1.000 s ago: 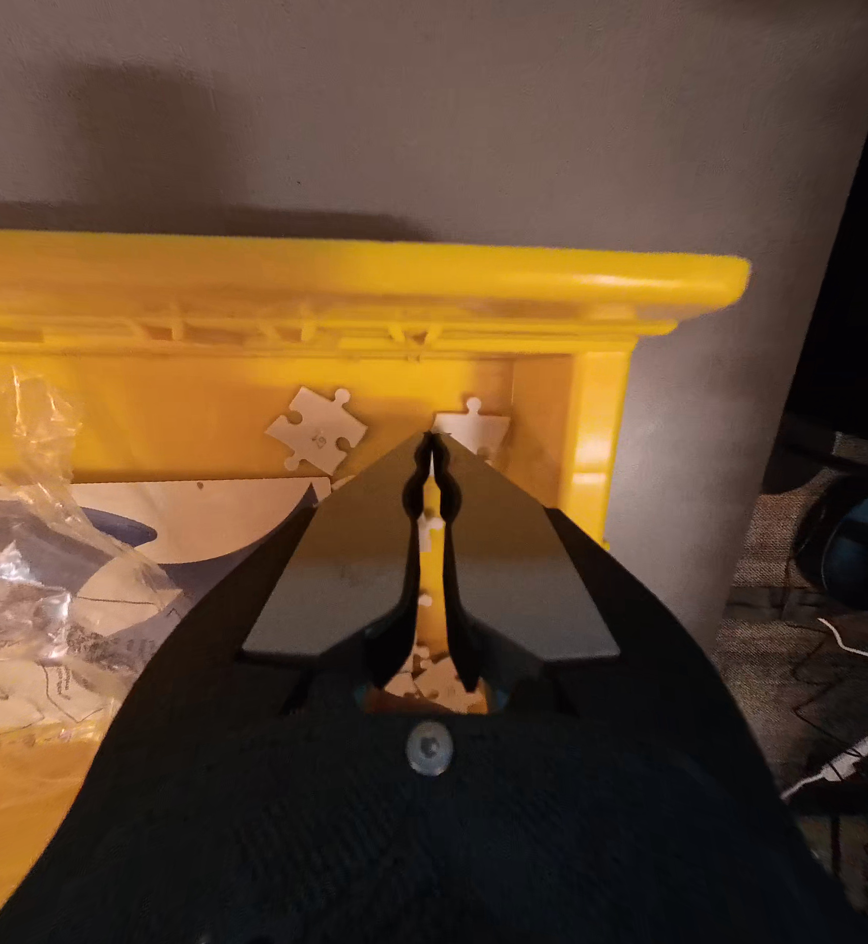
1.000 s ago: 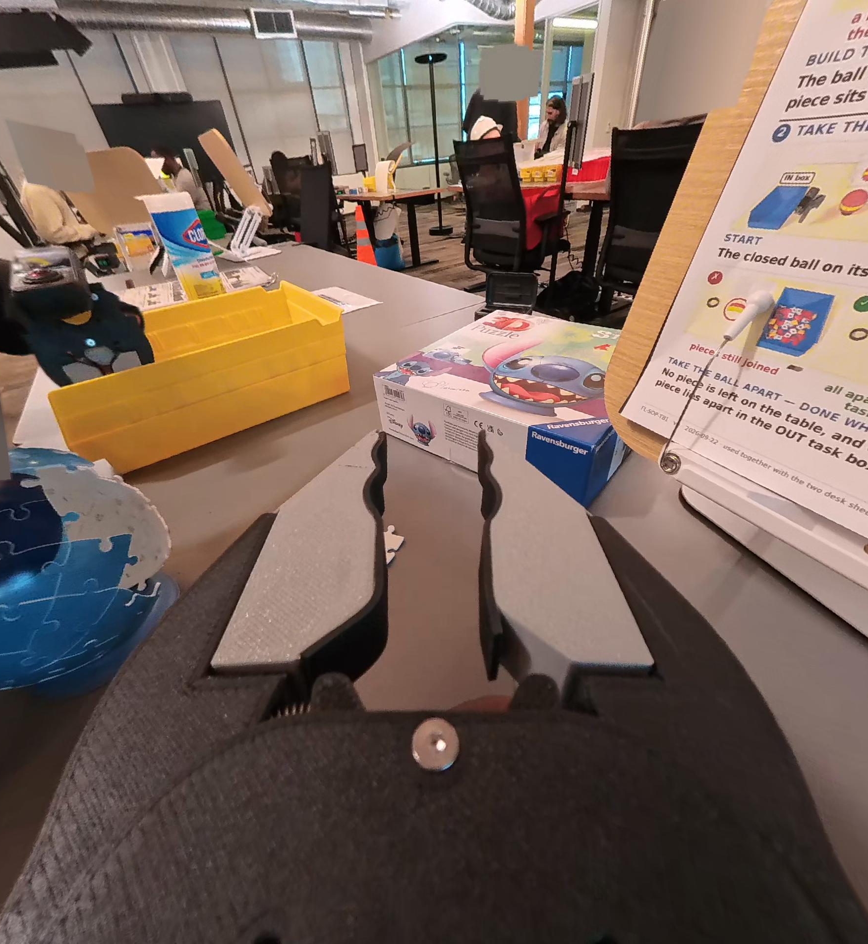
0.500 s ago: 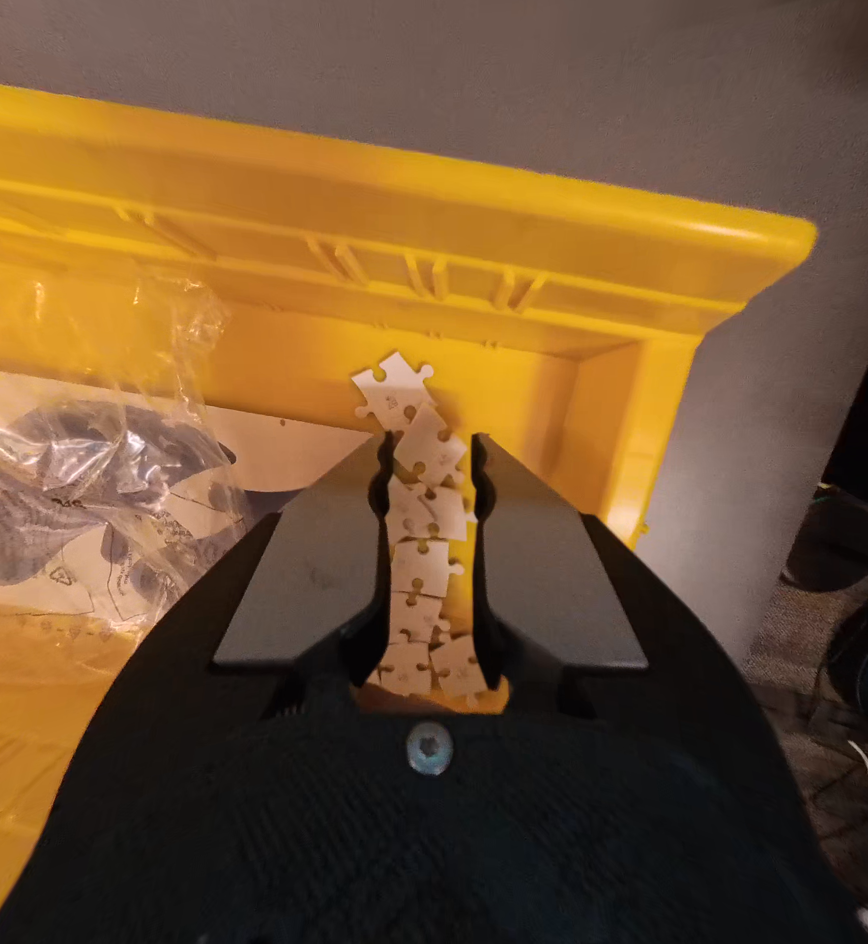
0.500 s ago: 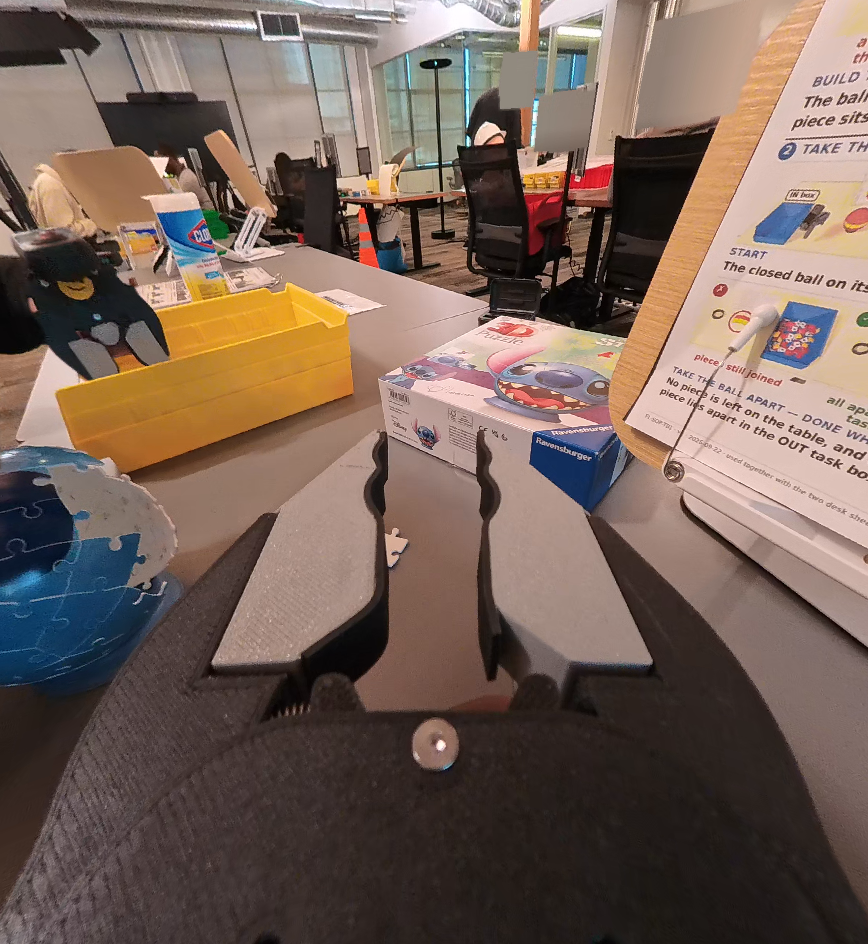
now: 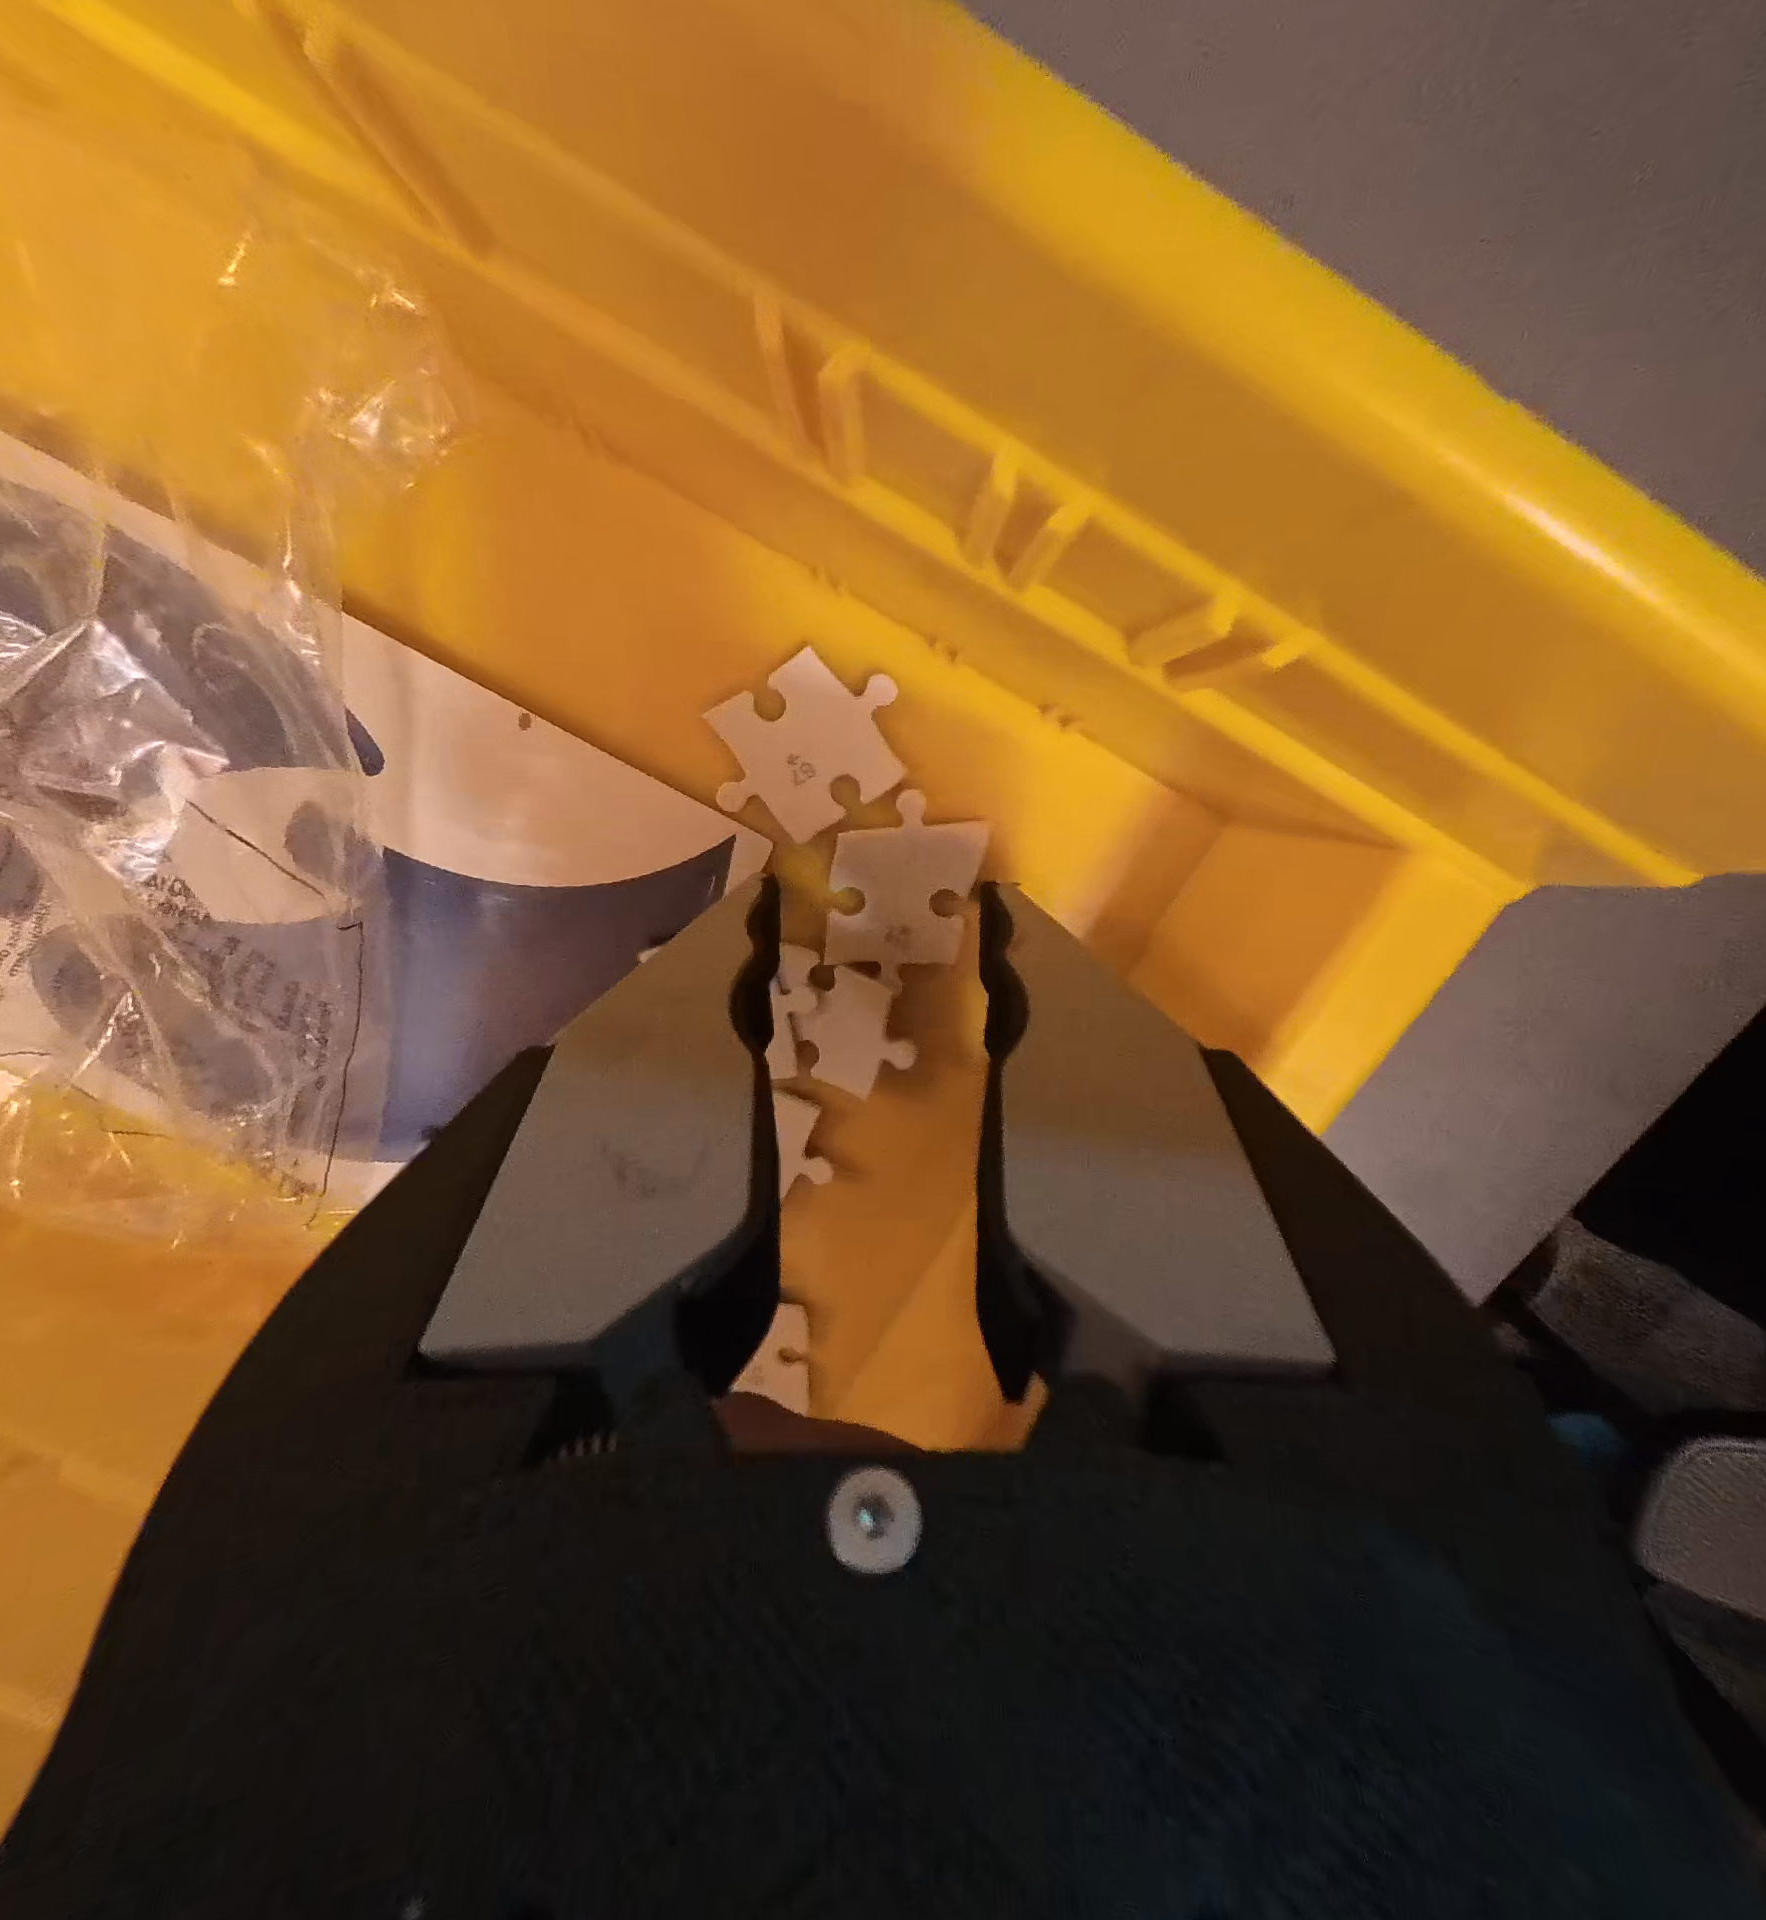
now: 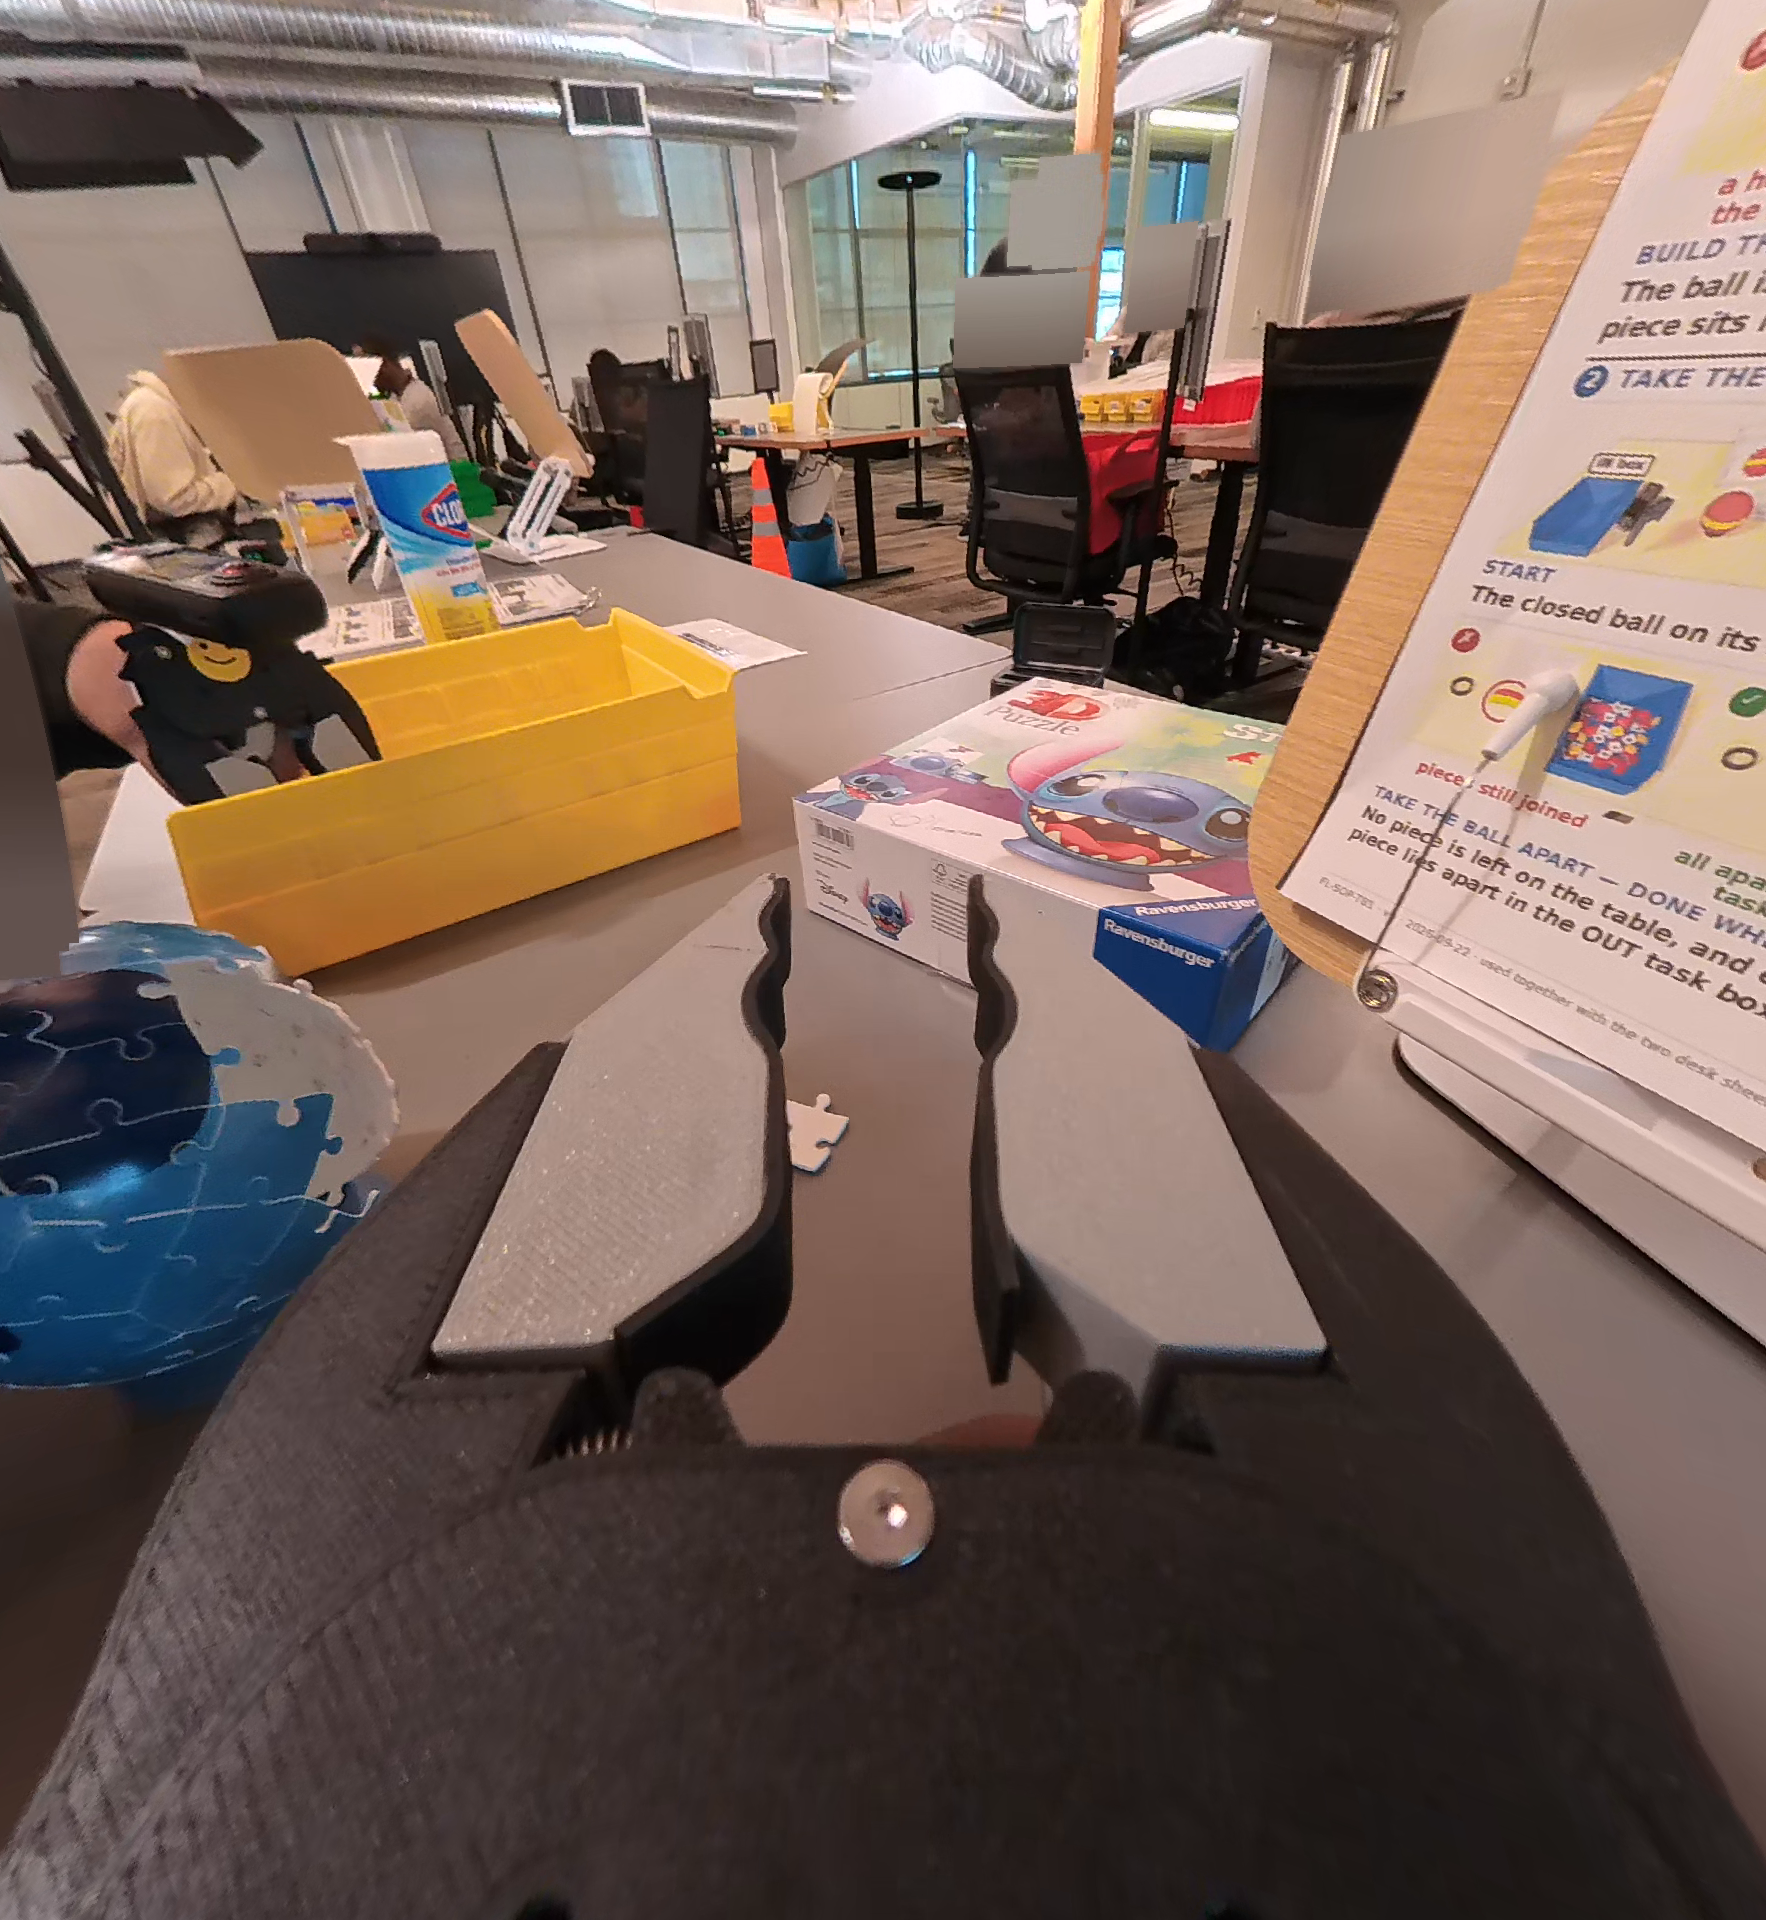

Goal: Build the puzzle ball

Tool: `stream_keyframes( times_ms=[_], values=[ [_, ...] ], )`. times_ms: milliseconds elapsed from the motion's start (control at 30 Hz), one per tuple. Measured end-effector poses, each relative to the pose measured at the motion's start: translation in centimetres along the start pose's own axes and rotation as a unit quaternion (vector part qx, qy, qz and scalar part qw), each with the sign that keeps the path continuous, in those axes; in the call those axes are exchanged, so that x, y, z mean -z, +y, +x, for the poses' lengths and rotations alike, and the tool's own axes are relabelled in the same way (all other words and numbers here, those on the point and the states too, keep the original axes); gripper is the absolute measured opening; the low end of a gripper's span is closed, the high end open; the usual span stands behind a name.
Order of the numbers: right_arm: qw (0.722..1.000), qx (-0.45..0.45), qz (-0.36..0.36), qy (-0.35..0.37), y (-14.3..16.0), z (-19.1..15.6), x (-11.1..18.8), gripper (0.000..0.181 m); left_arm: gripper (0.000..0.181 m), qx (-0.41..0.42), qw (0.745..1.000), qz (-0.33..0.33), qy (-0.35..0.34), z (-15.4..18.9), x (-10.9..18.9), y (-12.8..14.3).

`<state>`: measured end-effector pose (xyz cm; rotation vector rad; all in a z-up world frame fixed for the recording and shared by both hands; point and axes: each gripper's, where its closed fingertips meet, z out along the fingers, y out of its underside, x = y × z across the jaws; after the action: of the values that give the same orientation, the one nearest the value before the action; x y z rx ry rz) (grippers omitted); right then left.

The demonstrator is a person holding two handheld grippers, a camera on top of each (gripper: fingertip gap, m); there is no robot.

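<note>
We had left gripper (image 5: pixel 879 894) fingers apart over white puzzle pieces (image 5: pixel 900 896) in yellow bin (image 5: pixel 1170 436); right gripper (image 6: pixel 879 935) fingers apart, empty, above table (image 6: pixel 889 1226).

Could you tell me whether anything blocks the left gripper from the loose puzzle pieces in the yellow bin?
Nothing visible does. The left gripper is open inside the yellow bin, pointing straight at the puzzle pieces in the corner. The crumpled plastic bag lies off to the side.
</note>
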<state>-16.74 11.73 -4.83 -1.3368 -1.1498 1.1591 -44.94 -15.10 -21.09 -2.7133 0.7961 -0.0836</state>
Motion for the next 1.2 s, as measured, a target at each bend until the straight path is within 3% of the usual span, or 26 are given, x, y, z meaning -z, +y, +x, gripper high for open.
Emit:
stream_keyframes(
  times_ms=[133, 267, 467, 567, 700, 767, 900, 1067, 1200],
  values=[
    [1.0, 0.005, -0.001, -0.003, -0.1, -0.3, 0.0, 0.031, 0.024, -0.022, 1.0, 0.002, 0.006, 0.6, 0.0, -0.1],
    [1.0, 0.006, 0.006, -0.008, -0.5, -0.6, 0.1, 0.031, 0.024, -0.02, 1.0, 0.009, 0.019, 0.5, 0.0, -0.1],
    [1.0, 0.005, 0.014, -0.015, -0.9, -1.0, 0.2, 0.03, 0.024, -0.057, 0.998, 0.007, -0.032, -0.2, 1.6, -0.7],
    [1.0, 0.006, 0.015, -0.023, -1.0, -1.4, 0.1, 0.03, 0.023, -0.06, 0.993, 0.049, -0.086, -1.9, 6.2, -3.1],
    [0.999, 0.003, 0.012, -0.041, -1.1, -2.2, 0.0, 0.03, 0.023, -0.111, 0.981, 0.146, -0.071, 0.2, 11.8, -11.5],
    [0.999, 0.004, 0.01, -0.052, -1.2, -2.6, 0.0, 0.031, 0.023, -0.163, 0.974, 0.152, -0.047, 2.9, 10.7, -16.4],
    [0.997, 0.014, 0.0, -0.072, -0.5, -3.5, 0.0, 0.031, 0.023, -0.25, 0.965, 0.082, 0.0, 6.7, 3.2, -22.8],
    [0.992, 0.01, -0.056, -0.11, 2.6, -4.3, -0.1, 0.032, 0.024, -0.314, 0.947, -0.003, 0.064, 8.5, -4.1, -24.8],
    [0.986, 0.032, -0.107, -0.126, 5.4, -4.5, 0.2, 0.036, 0.025, -0.32, 0.941, 0.001, 0.109, 9.5, -5.1, -25.3]
  ],
)
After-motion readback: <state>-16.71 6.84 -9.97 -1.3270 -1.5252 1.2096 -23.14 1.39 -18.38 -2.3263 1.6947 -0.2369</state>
